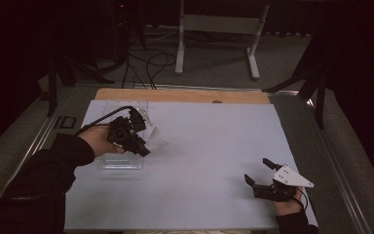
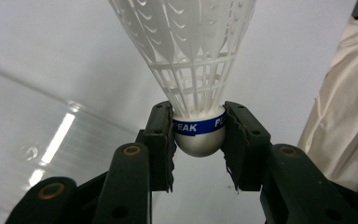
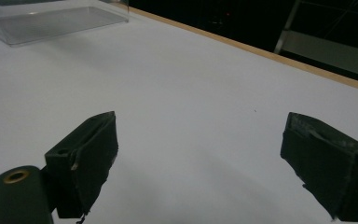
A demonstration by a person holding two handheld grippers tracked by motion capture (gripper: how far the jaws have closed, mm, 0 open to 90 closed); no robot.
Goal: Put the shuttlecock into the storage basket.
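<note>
The room is dim. A white sheet [image 1: 199, 161] covers the table, whose wooden edge [image 1: 180, 95] shows at 12 o'clock. Beyond lies grey floor [image 1: 214, 70] with black cables [image 1: 148, 63] at 11 o'clock and a white stand [image 1: 219, 29] at 12.

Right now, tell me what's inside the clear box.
The clear box looks empty where it shows. The left gripper, holding a shuttlecock by its cork, covers part of it, so that part can't be checked.
</note>
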